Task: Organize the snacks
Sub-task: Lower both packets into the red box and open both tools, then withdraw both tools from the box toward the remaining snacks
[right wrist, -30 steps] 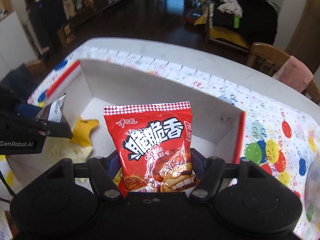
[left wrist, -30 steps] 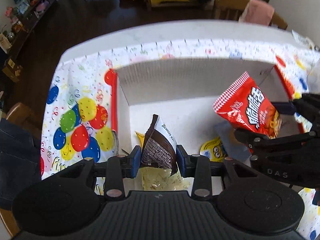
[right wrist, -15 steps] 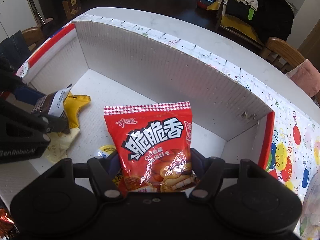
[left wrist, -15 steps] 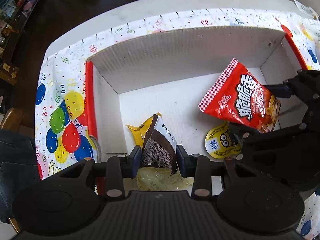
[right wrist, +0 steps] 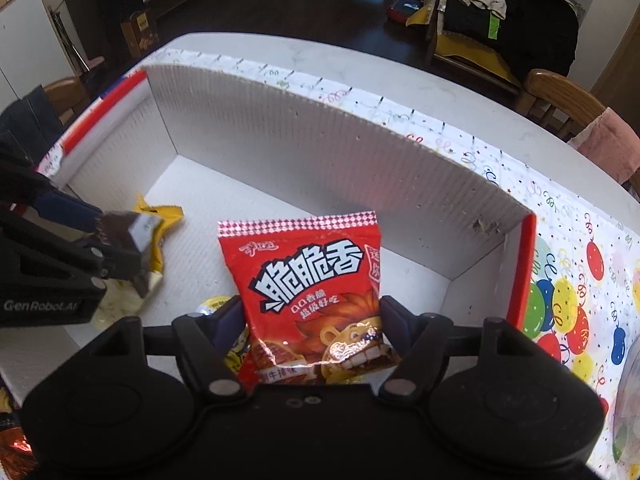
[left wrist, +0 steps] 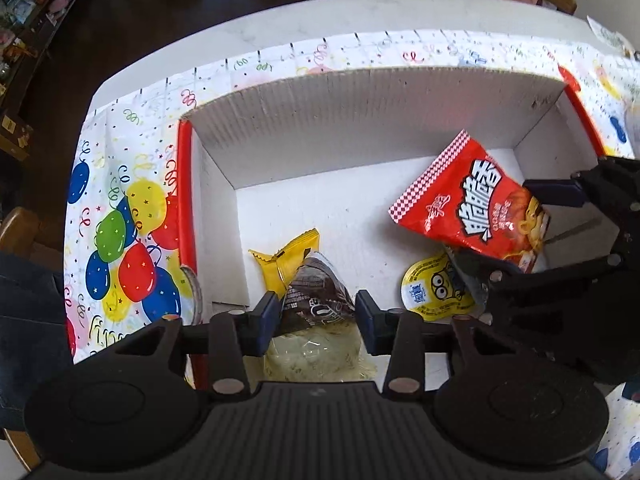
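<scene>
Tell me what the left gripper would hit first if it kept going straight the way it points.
Probably the pale noodle packet on the box floor, right below the brown packet between the left gripper's opening jaws. Depth is hard to judge.

Bright daylight, glare on shiny wrappers, dim background, fisheye-bent edges.

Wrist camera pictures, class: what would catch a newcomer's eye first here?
The bright red snack bag stands between the right gripper fingers, which are opening, over the white cardboard box. At the box's left end, the left gripper is opening around a brown packet, above a yellow wrapper.
</scene>
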Motion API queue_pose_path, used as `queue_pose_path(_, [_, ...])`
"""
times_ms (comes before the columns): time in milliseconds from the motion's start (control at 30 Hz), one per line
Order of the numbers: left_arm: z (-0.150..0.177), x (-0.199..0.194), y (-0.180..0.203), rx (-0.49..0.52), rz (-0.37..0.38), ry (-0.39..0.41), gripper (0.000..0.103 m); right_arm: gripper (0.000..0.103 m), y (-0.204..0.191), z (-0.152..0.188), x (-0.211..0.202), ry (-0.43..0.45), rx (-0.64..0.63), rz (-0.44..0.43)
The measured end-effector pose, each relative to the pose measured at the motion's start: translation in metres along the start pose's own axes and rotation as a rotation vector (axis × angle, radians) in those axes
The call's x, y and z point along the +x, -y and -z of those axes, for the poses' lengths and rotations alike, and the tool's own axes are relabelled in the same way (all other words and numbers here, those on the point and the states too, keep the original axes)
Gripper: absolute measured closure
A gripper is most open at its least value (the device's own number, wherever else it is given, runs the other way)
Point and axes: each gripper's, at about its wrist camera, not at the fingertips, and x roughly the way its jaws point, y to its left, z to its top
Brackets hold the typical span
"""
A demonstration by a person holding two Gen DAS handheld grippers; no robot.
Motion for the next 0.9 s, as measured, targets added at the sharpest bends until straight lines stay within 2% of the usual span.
queue_pose_path(100, [0.003,-0.010,-0.001,-0.009,0.010,0.031,0.052,0.025,0.000,0.003,-0.013,0.028,0.008,-0.006])
queue_pose_path(500, [0.030,-0.055,0.000,0.001,0.043,0.156,0.049,0.017,-0.003,0.020,-0.068,0.117,0.074,-0.034])
queue_pose_path(900, [0.073,-0.107,-0.008,0.009,0.077,0.290,0.049,0.016,-0.017,0.055,-0.125,0.220,0.167,-0.050])
